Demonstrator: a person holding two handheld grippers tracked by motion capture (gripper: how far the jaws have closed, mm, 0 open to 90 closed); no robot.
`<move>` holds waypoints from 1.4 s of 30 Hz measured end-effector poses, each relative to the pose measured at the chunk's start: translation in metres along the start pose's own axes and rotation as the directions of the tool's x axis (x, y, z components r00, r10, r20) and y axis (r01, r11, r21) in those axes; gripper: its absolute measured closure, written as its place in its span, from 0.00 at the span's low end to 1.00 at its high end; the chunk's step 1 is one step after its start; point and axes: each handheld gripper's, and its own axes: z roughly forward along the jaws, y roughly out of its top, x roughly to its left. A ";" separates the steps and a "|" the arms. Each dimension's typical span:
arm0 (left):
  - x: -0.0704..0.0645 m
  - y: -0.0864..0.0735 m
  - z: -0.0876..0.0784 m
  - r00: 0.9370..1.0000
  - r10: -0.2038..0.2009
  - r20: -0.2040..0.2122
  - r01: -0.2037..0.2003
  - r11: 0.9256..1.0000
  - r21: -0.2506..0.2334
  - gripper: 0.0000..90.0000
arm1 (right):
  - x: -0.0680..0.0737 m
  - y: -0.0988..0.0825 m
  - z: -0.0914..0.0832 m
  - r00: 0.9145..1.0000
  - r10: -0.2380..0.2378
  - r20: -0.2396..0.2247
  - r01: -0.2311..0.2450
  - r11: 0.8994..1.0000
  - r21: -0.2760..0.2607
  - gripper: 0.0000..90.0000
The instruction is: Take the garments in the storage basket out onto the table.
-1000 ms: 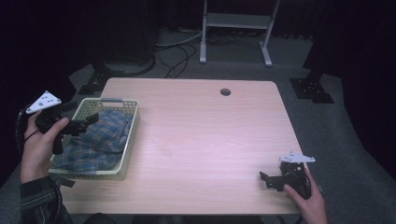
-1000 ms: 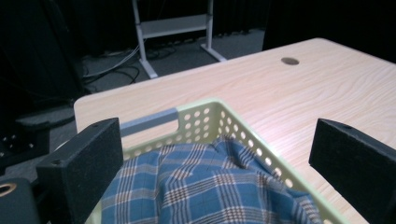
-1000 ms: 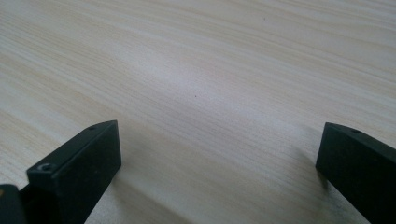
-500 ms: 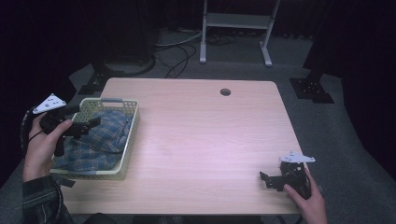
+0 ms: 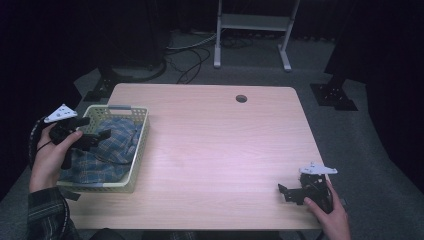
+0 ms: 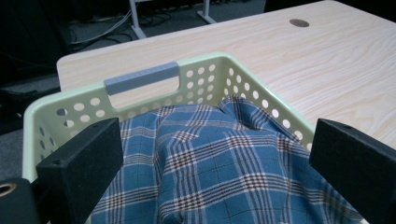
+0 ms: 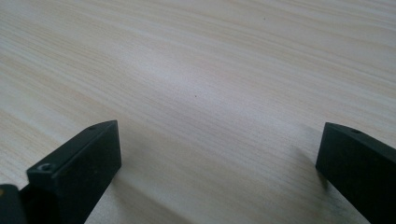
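We reach for the cloth in the basket.
Our left gripper hovers over the plaid cloth in the basket, jaws wide and empty, ready to pinch; our right gripper rests far off on the surface, jaws wide, empty.

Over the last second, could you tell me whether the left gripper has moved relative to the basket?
Yes. The left gripper has moved slightly away from the person, toward the basket's far rim; its jaws are open above the plaid cloth.
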 end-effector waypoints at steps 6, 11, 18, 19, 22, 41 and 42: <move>0.002 -0.005 0.006 1.000 -0.004 0.007 0.003 1.000 0.028 0.02 | 0.000 0.000 0.000 1.000 0.000 0.000 0.000 1.000 0.000 0.00; 0.002 -0.008 0.012 1.000 -0.006 0.018 0.005 0.999 0.047 0.02 | 0.000 0.000 0.000 1.000 0.000 0.000 0.000 1.000 0.000 0.00; 0.004 -0.013 0.018 1.000 -0.013 0.024 0.011 0.997 0.082 0.02 | 0.000 0.000 0.000 1.000 0.000 0.000 0.000 1.000 0.000 0.00; 0.004 -0.014 0.019 1.000 -0.013 0.023 0.011 0.996 0.089 0.02 | 0.000 0.000 0.000 1.000 0.000 0.000 0.000 1.000 0.000 0.00; 0.005 -0.016 0.021 1.000 -0.019 0.025 0.016 0.995 0.099 0.02 | 0.000 0.000 0.000 1.000 0.000 0.000 0.000 1.000 0.000 0.00; 0.001 -0.026 0.038 0.999 0.006 0.046 -0.017 0.972 0.235 0.02 | 0.000 0.000 0.000 1.000 0.000 0.000 0.000 1.000 0.000 0.00; 0.000 -0.026 0.039 0.999 0.008 0.046 -0.019 0.970 0.242 0.02 | 0.000 0.000 0.000 1.000 0.000 0.000 0.000 1.000 0.000 0.00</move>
